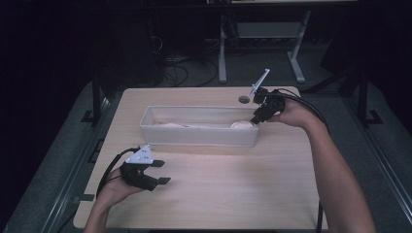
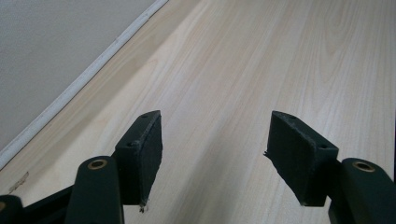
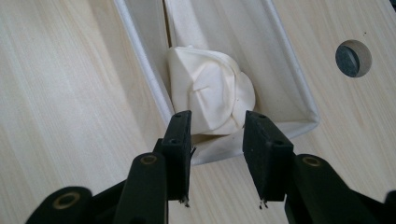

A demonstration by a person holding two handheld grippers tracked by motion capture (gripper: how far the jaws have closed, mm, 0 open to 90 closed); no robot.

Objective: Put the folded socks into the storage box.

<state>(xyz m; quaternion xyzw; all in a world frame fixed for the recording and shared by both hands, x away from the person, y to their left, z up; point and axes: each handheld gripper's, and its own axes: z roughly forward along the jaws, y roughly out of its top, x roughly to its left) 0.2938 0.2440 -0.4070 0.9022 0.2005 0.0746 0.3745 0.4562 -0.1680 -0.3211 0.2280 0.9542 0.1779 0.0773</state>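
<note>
Left cloth [image 3: 210, 95] bundled in bin [image 3: 140, 56] just past parted, empty right claw [image 3: 217, 130]; left claw [image 2: 215, 144] wide, idle over surface [image 2: 280, 60].

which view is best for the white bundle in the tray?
Right gripper view: the rolled white cloth bundle sits close up in the end of the white tray, folds visible, just beyond the right gripper, whose jaws stand apart. High view shows it small, a pale lump. Left gripper view looks along bare table.

Lab: dark room, desk frame [image 1: 296, 53], floor cables [image 1: 177, 73], bare table [image 1: 218, 194].
</note>
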